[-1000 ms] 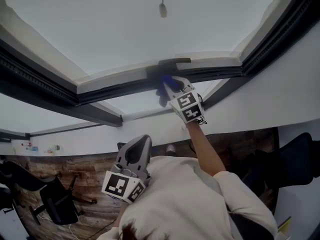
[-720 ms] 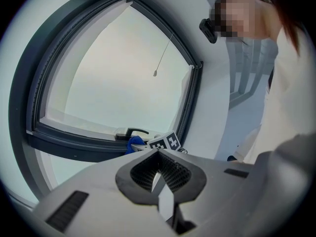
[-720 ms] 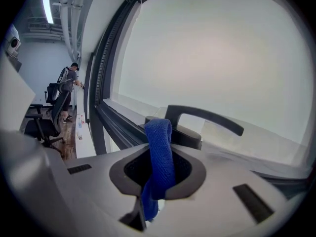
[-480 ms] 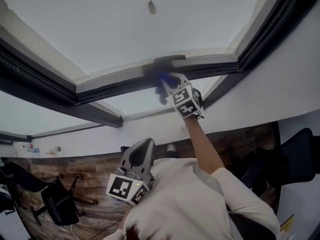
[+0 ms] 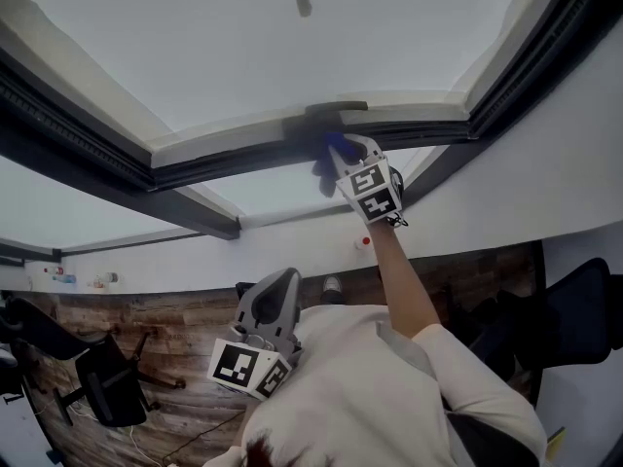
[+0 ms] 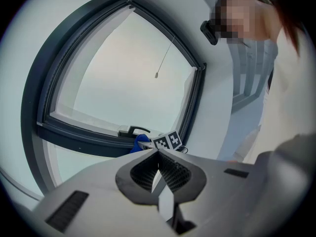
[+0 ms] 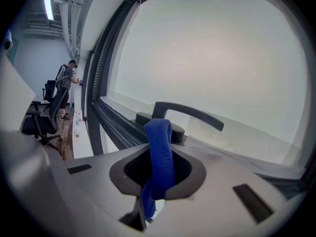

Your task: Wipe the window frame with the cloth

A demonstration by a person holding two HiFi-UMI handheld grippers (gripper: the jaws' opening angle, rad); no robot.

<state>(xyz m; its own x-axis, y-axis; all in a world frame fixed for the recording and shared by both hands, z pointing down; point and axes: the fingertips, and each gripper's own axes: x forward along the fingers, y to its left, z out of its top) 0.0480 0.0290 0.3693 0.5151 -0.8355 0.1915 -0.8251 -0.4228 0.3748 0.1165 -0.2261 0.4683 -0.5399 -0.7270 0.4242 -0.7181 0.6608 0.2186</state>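
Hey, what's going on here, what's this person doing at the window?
A person is cleaning a window with a claw in each hand. The right claw is shut on a blue cloth, held up at the dark window frame right by the window handle. The left claw is shut and empty, held low near the chest.
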